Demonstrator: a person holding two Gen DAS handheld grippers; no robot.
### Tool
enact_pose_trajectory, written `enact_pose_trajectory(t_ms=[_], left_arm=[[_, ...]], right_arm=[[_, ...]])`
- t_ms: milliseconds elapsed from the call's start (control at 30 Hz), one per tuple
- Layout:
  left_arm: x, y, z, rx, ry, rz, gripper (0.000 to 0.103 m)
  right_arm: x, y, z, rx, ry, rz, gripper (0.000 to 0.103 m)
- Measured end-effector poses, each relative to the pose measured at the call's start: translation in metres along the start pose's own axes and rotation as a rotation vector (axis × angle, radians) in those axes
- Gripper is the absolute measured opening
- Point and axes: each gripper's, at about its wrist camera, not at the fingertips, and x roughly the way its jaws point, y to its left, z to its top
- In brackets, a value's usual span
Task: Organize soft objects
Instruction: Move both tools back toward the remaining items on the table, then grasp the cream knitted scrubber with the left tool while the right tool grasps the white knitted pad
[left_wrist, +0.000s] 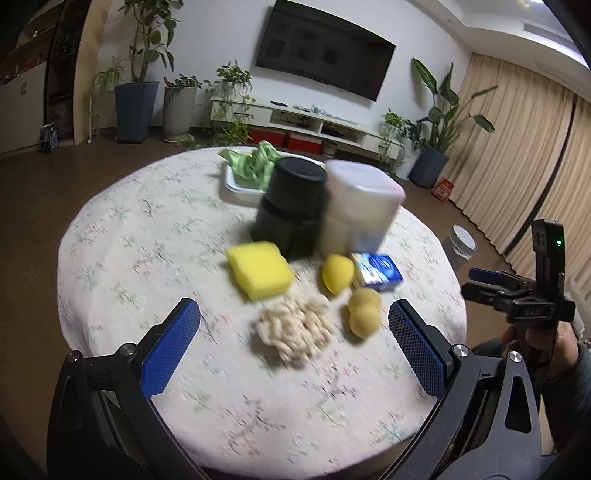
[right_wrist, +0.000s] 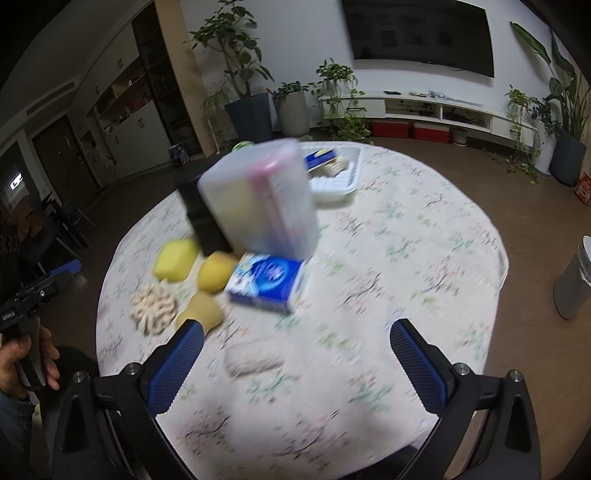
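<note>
Soft items lie in a blurred cluster on the round floral table (left_wrist: 122, 236): a yellow block sponge (left_wrist: 260, 269), a cream knotted pad (left_wrist: 295, 328), a yellow round sponge (left_wrist: 336, 273), a tan peanut-shaped sponge (left_wrist: 364, 312) and a blue tissue pack (left_wrist: 376, 271). My left gripper (left_wrist: 295, 345) is open just short of the cream pad. In the right wrist view, my right gripper (right_wrist: 297, 365) is open with a pale woolly pad (right_wrist: 253, 358) lying between its fingers' line. Beyond it sits the tissue pack (right_wrist: 267, 282).
A black container (left_wrist: 291, 206) and a translucent lidded box (left_wrist: 358, 206) stand behind the cluster. One white tray (left_wrist: 236, 184) holds green cloth. Another white tray (right_wrist: 332, 181) holds a blue pack and pale items. A grey bin (right_wrist: 574, 280) stands beside the table.
</note>
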Motion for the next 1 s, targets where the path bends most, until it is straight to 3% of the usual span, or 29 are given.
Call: enact_pose_trajectory(t_ms=[300, 667, 800, 1000], left_arm=[[0.017, -0.027, -0.032, 0.037, 0.064, -0.029, 0.103], [0.049, -0.030, -0.034, 0.007, 0.110, -0.037, 0.103], [0.070, -0.031, -0.030, -0.006, 0.200, -0.020, 0.103], [0.092, -0.026, -0.026, -0.023, 0.260, 0.011, 0.103]], right_arm=[[0.012, 0.044, -0.032, -0.083, 0.029, -0.003, 0.103], [0.022, 0.053, -0.036, -0.171, -0.003, -0.052, 0.103], [0.034, 0.054, -0.031, -0.190, 0.049, -0.078, 0.103], [0.053, 0.044, -0.029, -0.130, 0.125, -0.069, 0.103]])
